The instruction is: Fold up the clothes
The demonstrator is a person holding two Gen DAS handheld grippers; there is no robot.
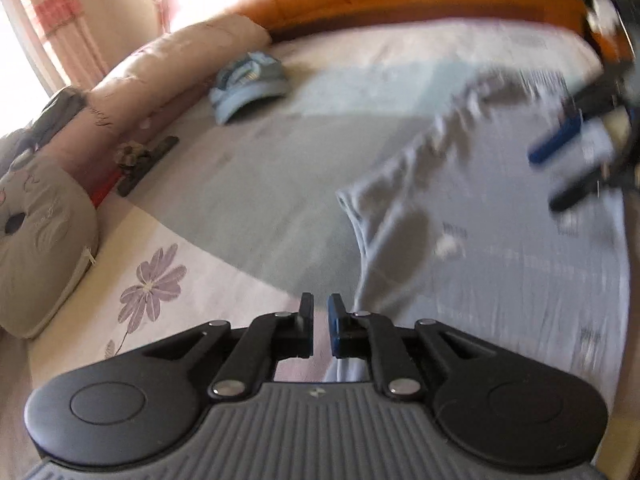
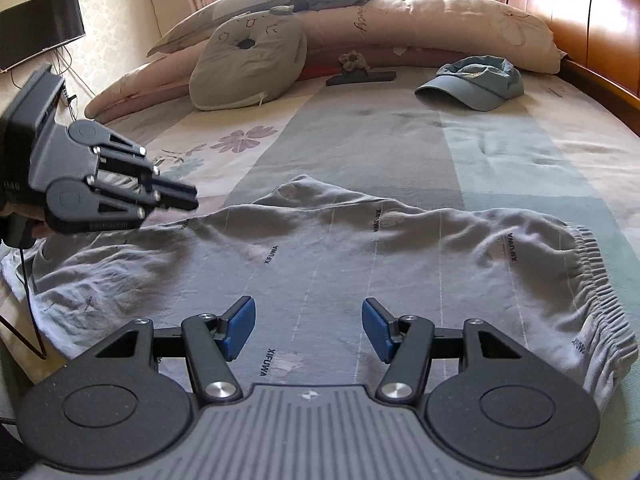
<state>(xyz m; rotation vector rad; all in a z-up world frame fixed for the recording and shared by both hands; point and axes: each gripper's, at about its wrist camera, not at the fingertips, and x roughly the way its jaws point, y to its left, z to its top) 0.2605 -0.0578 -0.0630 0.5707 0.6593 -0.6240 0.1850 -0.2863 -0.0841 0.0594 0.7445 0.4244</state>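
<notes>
Grey sweatpants (image 2: pixel 340 248) printed with small dark lettering lie spread across the bed, their elastic waistband (image 2: pixel 592 280) to the right in the right wrist view. My right gripper (image 2: pixel 308 308) hovers just above the middle of them, jaws wide apart with nothing between the blue pads. My left gripper (image 2: pixel 194 198) hangs over the pants' left end, clear of the cloth. In the left wrist view its fingers (image 1: pixel 320 300) stand a narrow slit apart and hold nothing. That blurred view also shows the pants (image 1: pixel 480 240) and the right gripper (image 1: pixel 543 181).
A blue cap (image 2: pixel 476 84) lies at the far right of the bedsheet (image 2: pixel 360 140). A grey cushion (image 2: pixel 248 64), a rolled pink quilt (image 2: pixel 420 28) and a dark flat object (image 2: pixel 360 76) line the far side. A wooden headboard (image 2: pixel 580 20) bounds the right.
</notes>
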